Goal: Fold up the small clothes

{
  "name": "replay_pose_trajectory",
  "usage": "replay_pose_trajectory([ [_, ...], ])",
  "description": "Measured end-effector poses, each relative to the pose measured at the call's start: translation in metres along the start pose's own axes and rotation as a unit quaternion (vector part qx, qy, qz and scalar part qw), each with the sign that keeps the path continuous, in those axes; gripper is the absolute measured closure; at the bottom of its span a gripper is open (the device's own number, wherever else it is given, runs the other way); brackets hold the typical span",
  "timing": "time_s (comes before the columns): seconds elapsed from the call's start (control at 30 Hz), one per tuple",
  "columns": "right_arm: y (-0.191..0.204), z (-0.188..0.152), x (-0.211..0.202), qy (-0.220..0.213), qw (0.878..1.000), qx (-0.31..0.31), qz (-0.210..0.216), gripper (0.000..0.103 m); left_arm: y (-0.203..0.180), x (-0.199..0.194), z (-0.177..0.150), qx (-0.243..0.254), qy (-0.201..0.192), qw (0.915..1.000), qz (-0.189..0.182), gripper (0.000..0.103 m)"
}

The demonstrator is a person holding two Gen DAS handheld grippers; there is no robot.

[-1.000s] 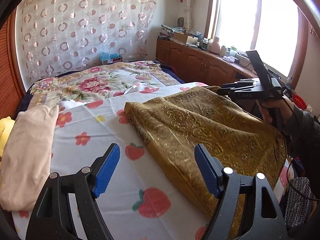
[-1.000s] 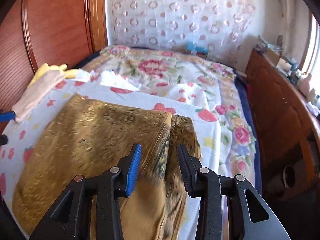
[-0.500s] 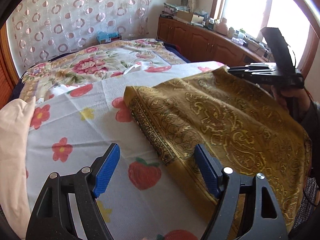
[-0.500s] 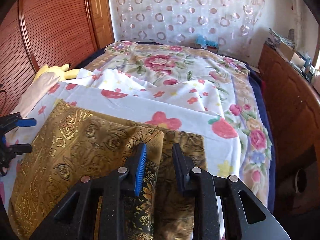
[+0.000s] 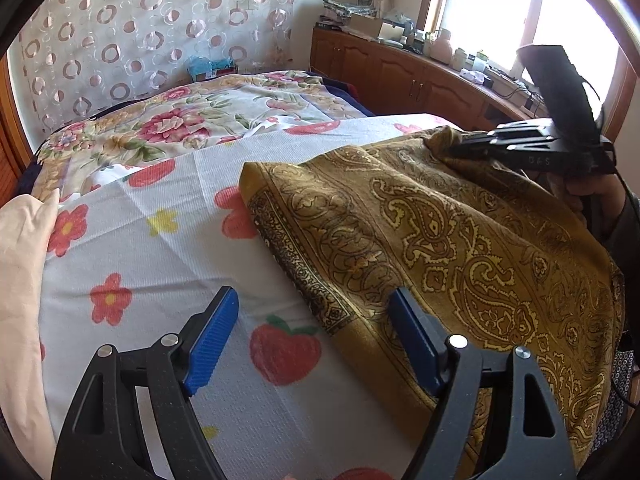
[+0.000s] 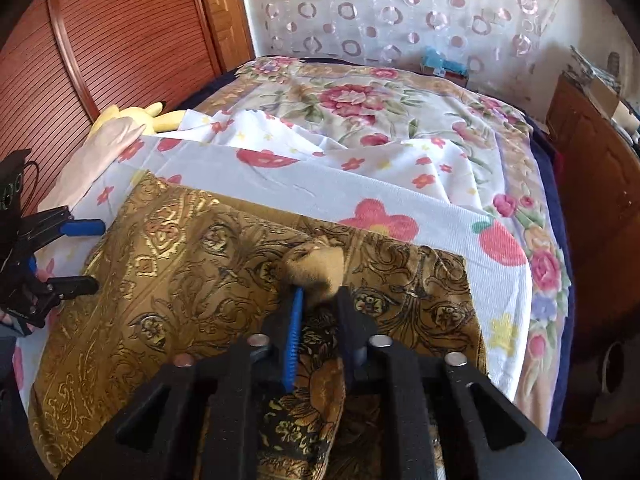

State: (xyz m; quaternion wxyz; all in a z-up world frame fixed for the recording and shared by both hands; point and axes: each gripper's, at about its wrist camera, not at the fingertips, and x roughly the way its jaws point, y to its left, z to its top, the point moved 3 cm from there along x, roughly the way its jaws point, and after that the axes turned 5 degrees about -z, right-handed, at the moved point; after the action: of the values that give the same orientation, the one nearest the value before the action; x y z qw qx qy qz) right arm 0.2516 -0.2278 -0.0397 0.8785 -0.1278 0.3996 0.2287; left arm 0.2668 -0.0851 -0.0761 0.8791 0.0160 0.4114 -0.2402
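Observation:
A gold paisley cloth (image 5: 460, 240) lies folded on the fruit-print sheet (image 5: 160, 248) of the bed; it also shows in the right wrist view (image 6: 168, 280). My left gripper (image 5: 316, 336) is open and empty, low over the sheet, with its right finger at the cloth's near edge. It also shows in the right wrist view (image 6: 60, 256). My right gripper (image 6: 320, 300) is shut on a bunched fold of the gold cloth at its far corner. It also shows in the left wrist view (image 5: 460, 148).
A folded cream garment (image 5: 20, 280) lies at the left of the sheet beside a yellow plush toy (image 6: 152, 118). A floral bedspread (image 5: 192, 120) covers the far bed. Wooden cabinets (image 5: 400, 76) run along the right, a wooden wardrobe (image 6: 100, 40) at the left.
My right gripper has closed on the cloth's corner fold, having been open a second ago. My left gripper has dropped lower and closer to the cloth's near edge.

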Motion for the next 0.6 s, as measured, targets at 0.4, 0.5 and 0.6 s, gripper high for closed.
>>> replay_pose_trajectory([
  [0.4,-0.035,0.012,-0.067,-0.068,0.973,0.024,-0.221,0.078,-0.008,-0.01,0.004,0.009,-0.018,0.9998,0.005,0.024],
  [0.5,-0.042,0.009,-0.052,-0.047,0.976,0.026,-0.212,0.069,-0.006,-0.01,0.004,0.009,-0.016,0.9998,0.01,0.024],
  [0.6,-0.051,0.006,-0.042,-0.042,0.98,0.038,-0.19,0.058,0.0,-0.01,0.008,0.004,-0.015,0.9998,0.014,0.024],
])
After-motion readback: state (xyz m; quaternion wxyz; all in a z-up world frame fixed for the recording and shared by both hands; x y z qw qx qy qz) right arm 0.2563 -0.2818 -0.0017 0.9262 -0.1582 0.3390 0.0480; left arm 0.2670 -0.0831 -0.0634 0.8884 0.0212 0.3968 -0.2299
